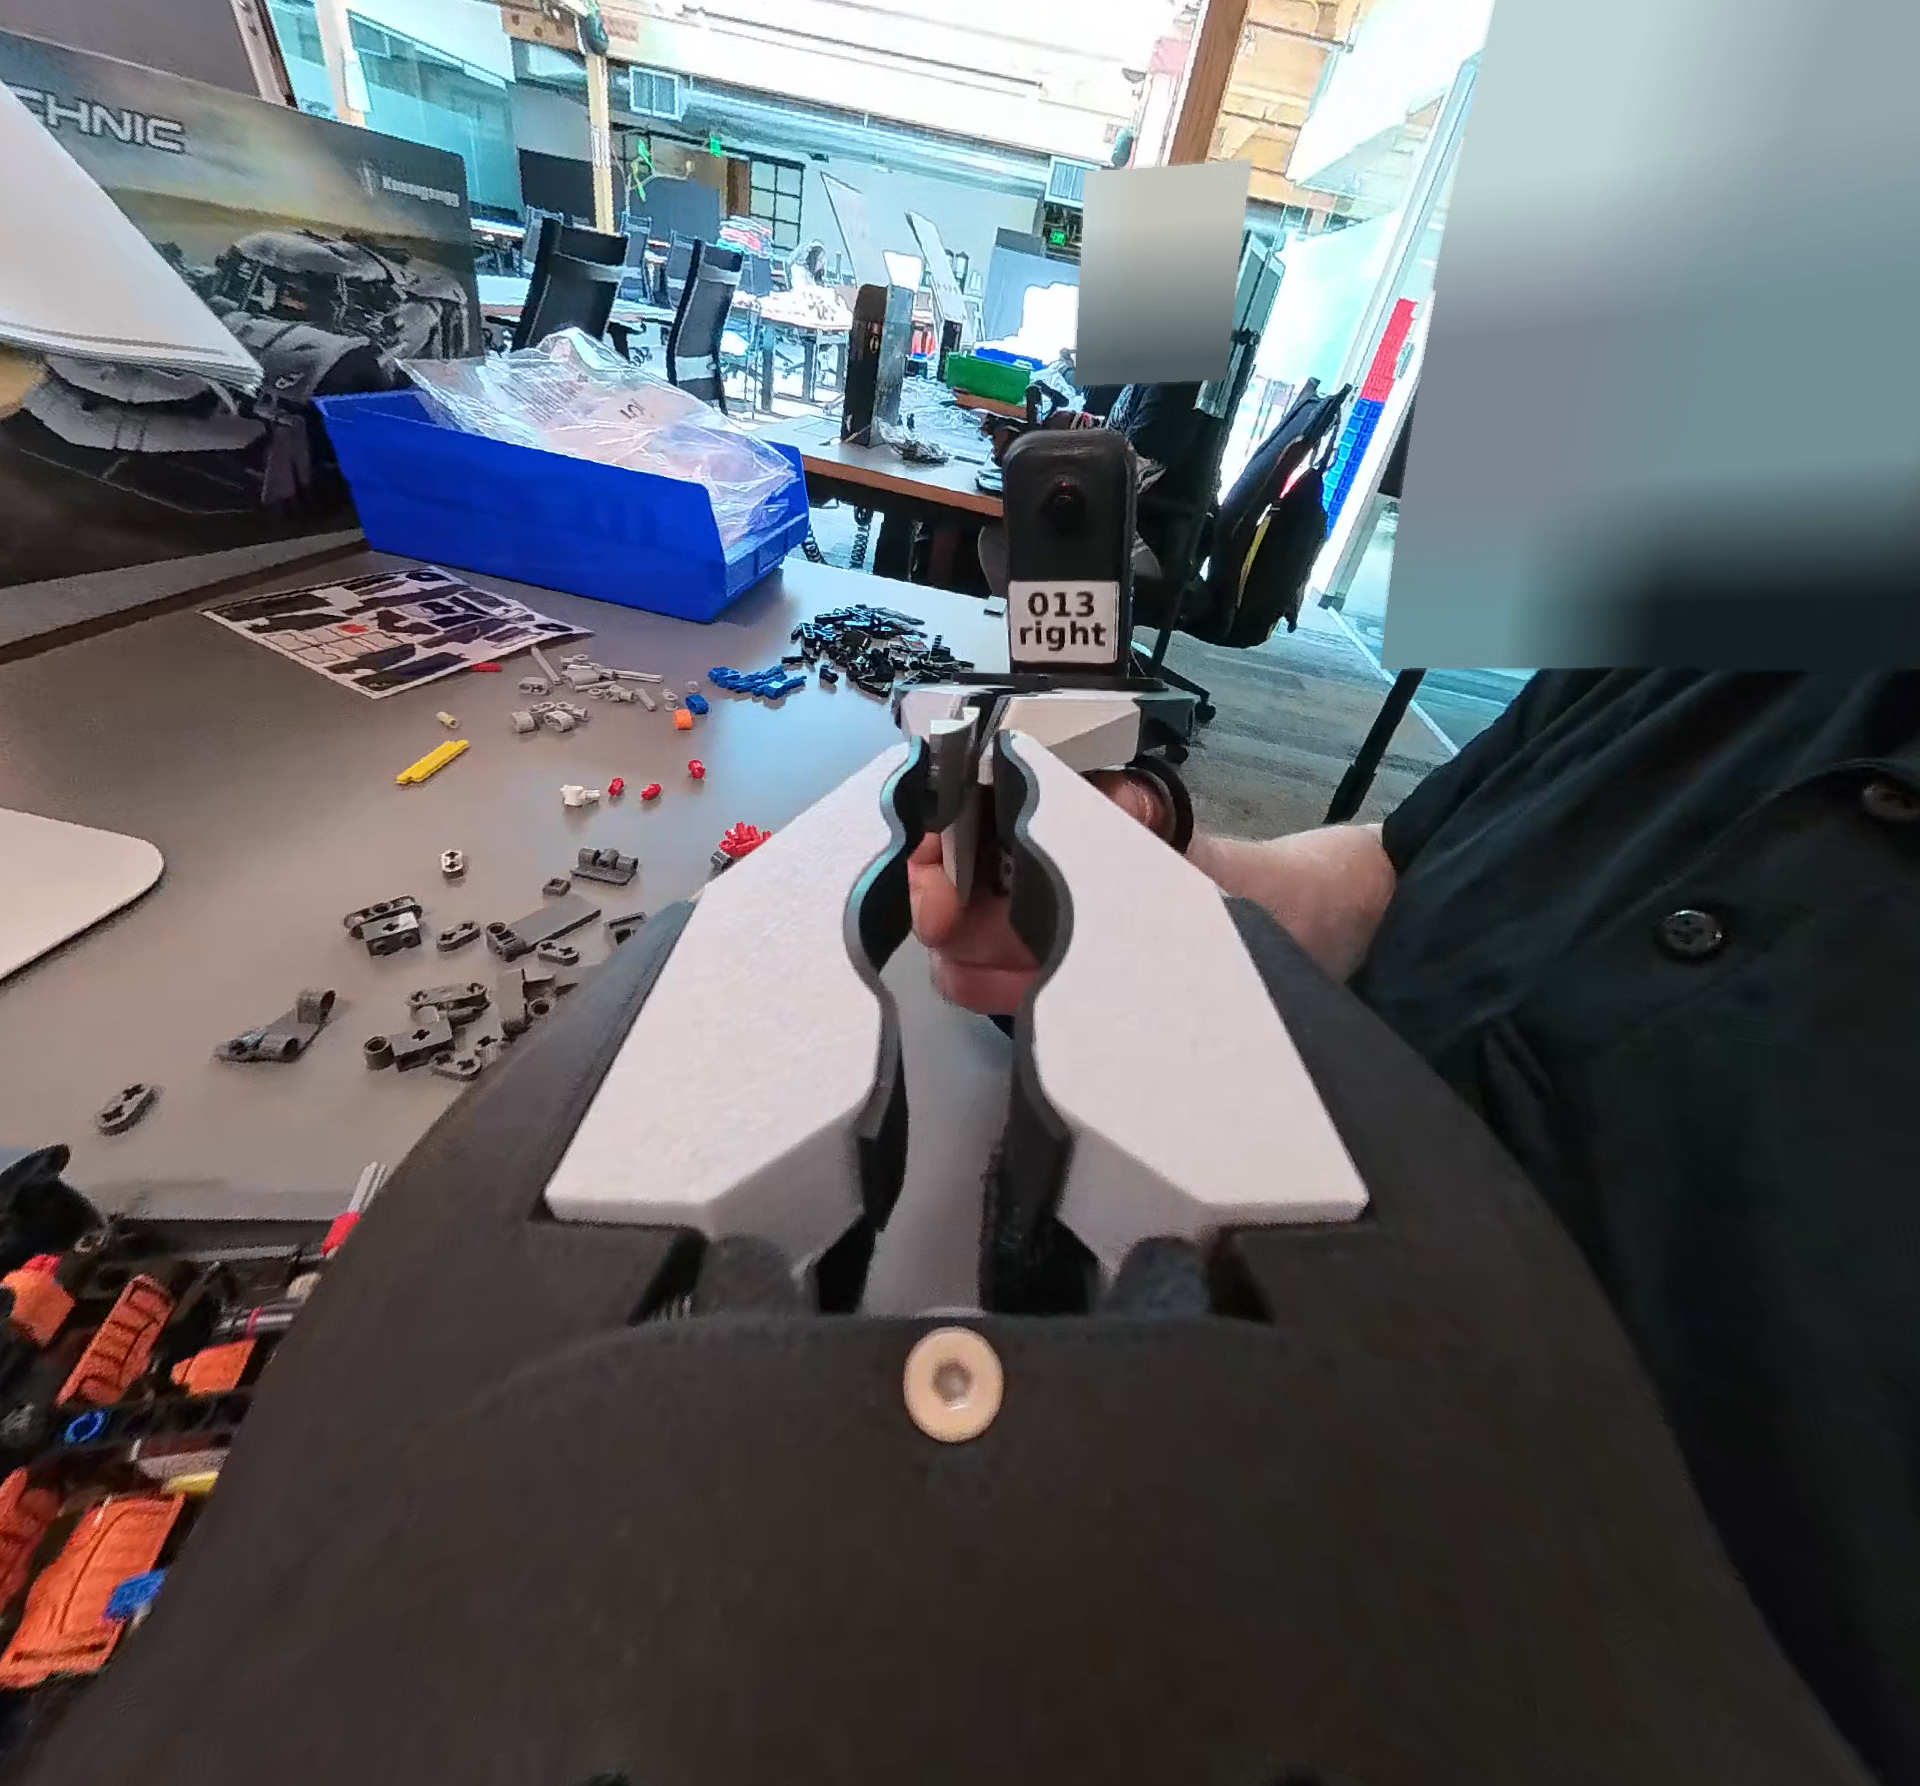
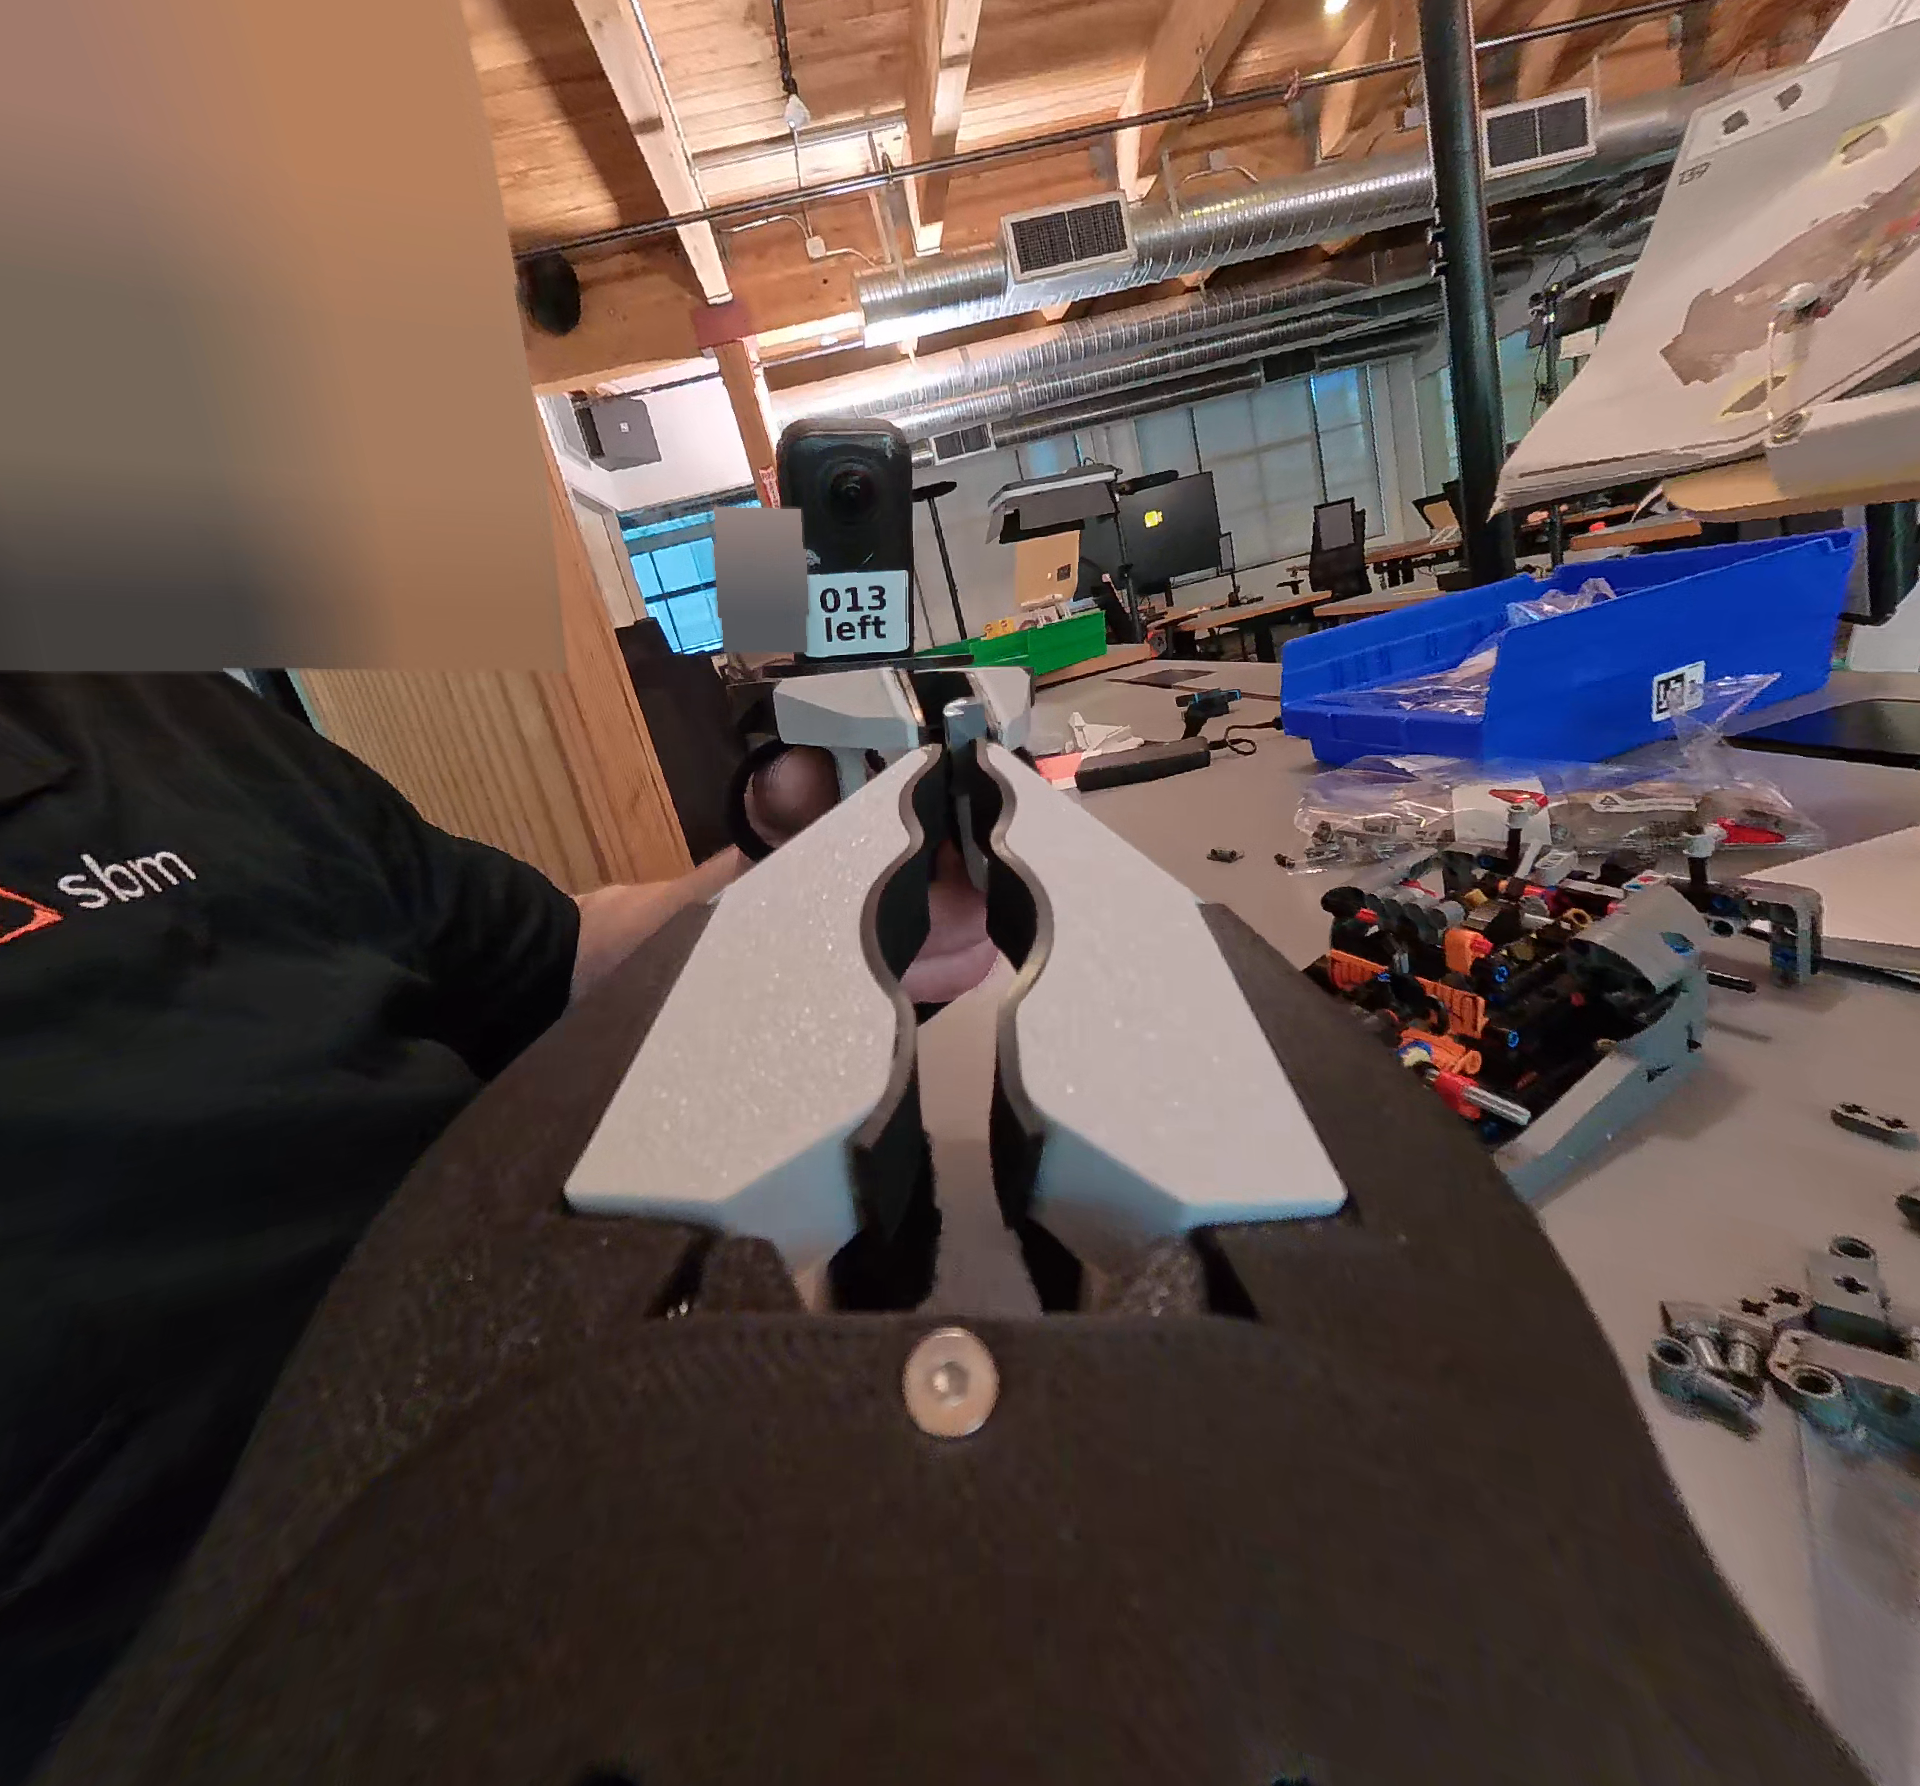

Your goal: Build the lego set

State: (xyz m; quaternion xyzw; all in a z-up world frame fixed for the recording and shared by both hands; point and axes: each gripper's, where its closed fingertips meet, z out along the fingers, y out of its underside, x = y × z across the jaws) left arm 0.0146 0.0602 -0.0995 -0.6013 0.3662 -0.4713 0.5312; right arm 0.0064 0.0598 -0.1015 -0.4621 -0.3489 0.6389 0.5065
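Both grippers are held up in the air, tip to tip, in front of a person in a dark shirt (image 1: 1662, 1009). My left gripper (image 1: 961, 770) is shut on a slim light grey piece (image 1: 954, 780) that stands upright between its black pads. My right gripper (image 2: 963, 760) is shut on the same grey piece (image 2: 961, 713), whose top end sticks out above its tips. The right gripper also shows in the left wrist view (image 1: 992, 713), just beyond the piece. The left gripper also shows in the right wrist view (image 2: 935, 697).
On the grey table (image 1: 260, 801) lie dark grey pieces (image 1: 468, 988), a black pile (image 1: 873, 640), blue pieces (image 1: 753, 680), red bits (image 1: 644, 789), a yellow bar (image 1: 431, 762) and a sticker sheet (image 1: 395, 624). There are also a blue bin (image 1: 561, 500), a part-built model (image 2: 1507, 978) and plastic bags (image 2: 1538, 801). My left and right fingertips are right by each other.
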